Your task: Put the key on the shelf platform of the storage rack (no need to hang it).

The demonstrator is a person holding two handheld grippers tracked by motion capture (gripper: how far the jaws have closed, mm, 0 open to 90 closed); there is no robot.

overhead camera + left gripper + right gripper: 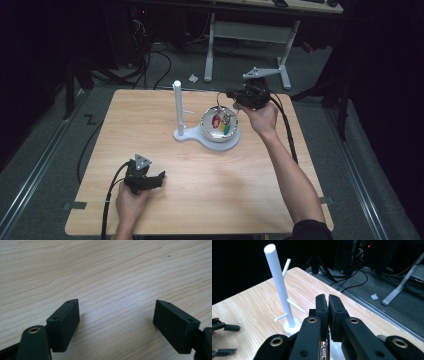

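A: Your right gripper (235,100) hangs over the far rim of the white bowl (209,131), jaws pressed together. In the right gripper view a bit of metal ring or chain (322,350) shows low between them, so it reads as pinching a key ring. Confirm?

B: Likely, but you cannot see the pinch itself. In the high view a thin loop runs from the gripper down to the tags: red tag (216,121) and yellow and green tags (226,126) sit inside the bowl, apparently not yet lifted clear.

A: Why hold it there?

B: My reading: you grip the ring from above so the tags dangle free, ready for the white peg stand (177,107) just beside the bowl. Its side pegs (295,305) look like hooks.

A: And your left gripper (150,181)?

B: Parked on the near table (112,270), jaws wide, nothing between them. It stays out of the way.
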